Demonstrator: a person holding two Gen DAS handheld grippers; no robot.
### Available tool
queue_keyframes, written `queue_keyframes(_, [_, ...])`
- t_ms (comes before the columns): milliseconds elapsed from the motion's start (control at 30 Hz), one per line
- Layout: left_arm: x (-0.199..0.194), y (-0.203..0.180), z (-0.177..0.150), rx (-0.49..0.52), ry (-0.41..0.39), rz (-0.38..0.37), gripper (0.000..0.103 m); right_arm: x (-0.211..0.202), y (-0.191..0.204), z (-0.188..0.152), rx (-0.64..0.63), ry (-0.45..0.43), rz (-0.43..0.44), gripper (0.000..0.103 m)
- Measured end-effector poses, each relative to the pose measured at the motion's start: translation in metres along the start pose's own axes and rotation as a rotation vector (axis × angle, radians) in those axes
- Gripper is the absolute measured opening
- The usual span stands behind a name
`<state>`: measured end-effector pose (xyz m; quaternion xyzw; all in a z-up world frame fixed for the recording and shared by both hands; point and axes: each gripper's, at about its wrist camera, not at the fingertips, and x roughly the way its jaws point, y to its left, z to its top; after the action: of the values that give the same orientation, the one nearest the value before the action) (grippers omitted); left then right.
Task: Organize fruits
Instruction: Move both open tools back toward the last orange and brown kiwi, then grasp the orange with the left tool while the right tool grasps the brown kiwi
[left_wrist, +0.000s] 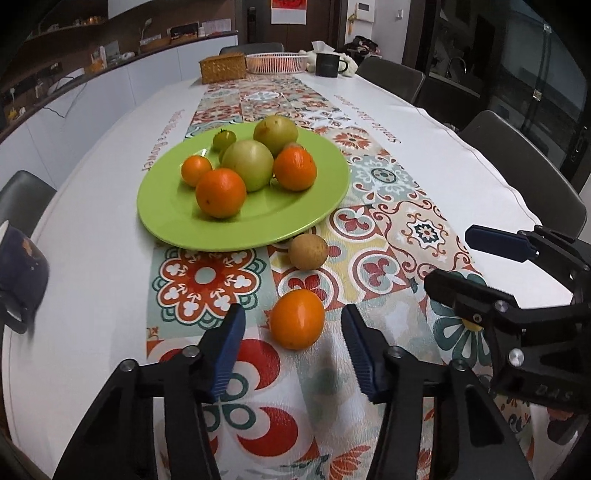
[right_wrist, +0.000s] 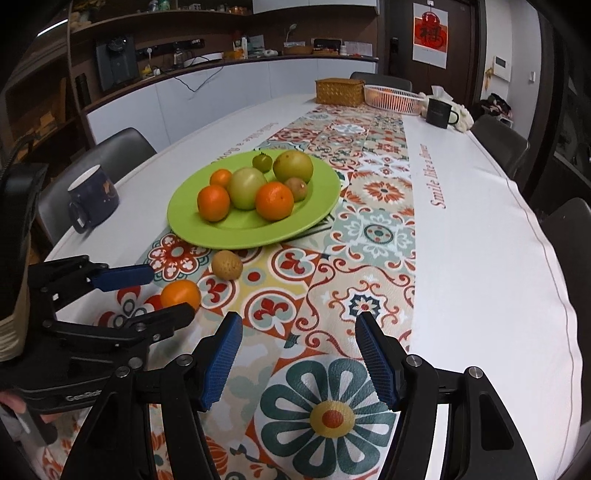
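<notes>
lying between the left gripper's spread fingers, a glossy orange; right gripper likewise spread.

Probably home dining room: long table, chairs.

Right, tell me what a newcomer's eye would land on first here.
First, the round lime-green plate piled with oranges and green fruits, mid-table on the patterned tile-print runner. Next, two strays off the plate: a loose orange fruit lying just ahead of the left gripper, whose jaws stand open, and a small tan-brown round fruit by the plate's near rim.
</notes>
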<state>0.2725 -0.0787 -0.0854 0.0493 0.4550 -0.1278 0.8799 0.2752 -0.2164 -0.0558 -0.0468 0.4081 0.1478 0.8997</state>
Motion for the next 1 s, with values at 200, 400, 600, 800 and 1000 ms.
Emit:
queue_keyframes(200, [0.008, 0.0, 0.001, -0.006, 0.025, -0.02, 0.034, 0.005, 0.005, -0.001, -0.004, 0.012, 0.008, 0.064])
queue_keyframes(400, [0.004, 0.007, 0.001, -0.025, 0.012, -0.025, 0.032, 0.011, 0.01, 0.002, -0.009, 0.021, 0.013, 0.064])
queue_keyframes(600, [-0.003, 0.02, 0.002, -0.051, 0.01, 0.016, 0.032, 0.02, 0.021, 0.012, -0.011, 0.02, 0.032, 0.064])
queue_keyframes(800, [-0.007, 0.038, 0.003, -0.068, -0.005, 0.068, 0.032, 0.034, 0.036, 0.024, -0.031, 0.022, 0.046, 0.063])
queue_keyframes(1000, [-0.005, 0.052, 0.003, -0.086, -0.005, 0.097, 0.032, 0.053, 0.05, 0.034, -0.065, 0.052, 0.051, 0.055])
